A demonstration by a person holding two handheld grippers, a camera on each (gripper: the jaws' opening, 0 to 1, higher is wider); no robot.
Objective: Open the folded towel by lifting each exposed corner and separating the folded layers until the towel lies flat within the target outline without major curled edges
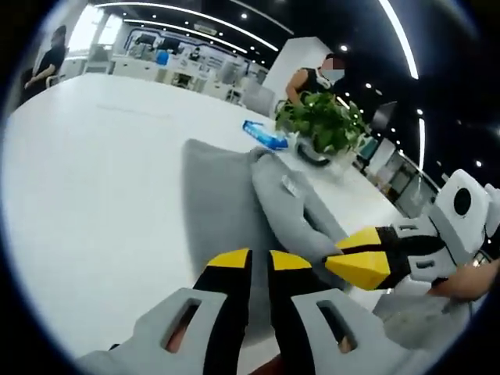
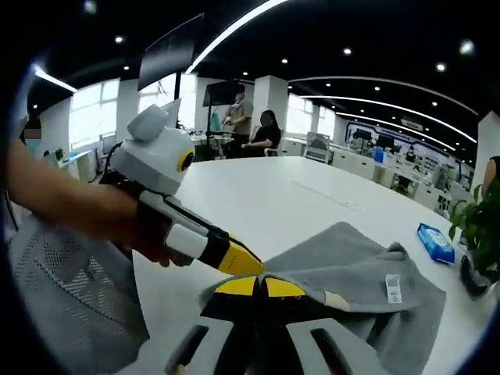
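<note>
Grey towel (image 2: 351, 269) on the white table (image 1: 101, 180), partly unfolded: one layer flat, another bunched in soft ridges. A small white label (image 2: 393, 287) is sewn on its top; print unreadable. Left gripper (image 1: 260, 260), nearest edge of towel: jaws nearly together, pinching the cloth. Right gripper (image 2: 259, 287): jaws closed on the same edge, tips touching the left's. Beyond the towel, a blue packet (image 1: 266, 137); behind it, a potted plant (image 1: 322, 121).
</note>
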